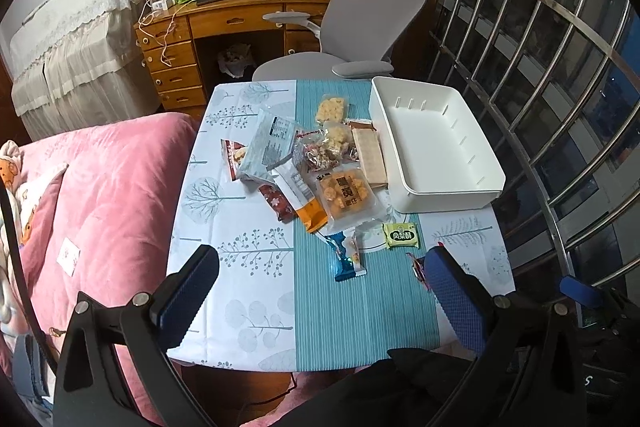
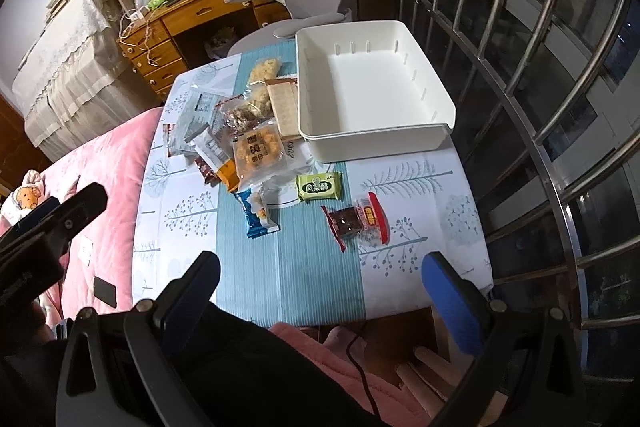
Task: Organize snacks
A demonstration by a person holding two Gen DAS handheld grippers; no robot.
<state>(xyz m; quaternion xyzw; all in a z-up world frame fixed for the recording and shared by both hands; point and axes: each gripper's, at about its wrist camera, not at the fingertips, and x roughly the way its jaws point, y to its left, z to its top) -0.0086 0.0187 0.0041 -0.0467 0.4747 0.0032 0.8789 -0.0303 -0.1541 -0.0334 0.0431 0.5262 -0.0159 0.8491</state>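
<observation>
A pile of snack packets [image 1: 304, 163] lies in the middle of a small table; it also shows in the right wrist view [image 2: 240, 123]. A white empty bin [image 1: 436, 143] stands at the table's far right, also in the right wrist view [image 2: 368, 87]. Nearer lie a green packet [image 1: 402, 235] [image 2: 319, 186], a blue packet [image 1: 346, 261] [image 2: 256, 213] and a red packet [image 2: 356, 221]. My left gripper [image 1: 320, 287] is open and empty above the table's near edge. My right gripper [image 2: 320, 291] is open and empty, also above the near edge.
The table has a blue and white tablecloth [image 1: 248, 267]. A pink quilted bed [image 1: 100, 195] lies to the left. A grey office chair [image 1: 360, 15] and a wooden desk [image 1: 200, 31] stand behind. Metal window bars [image 1: 560, 87] run along the right.
</observation>
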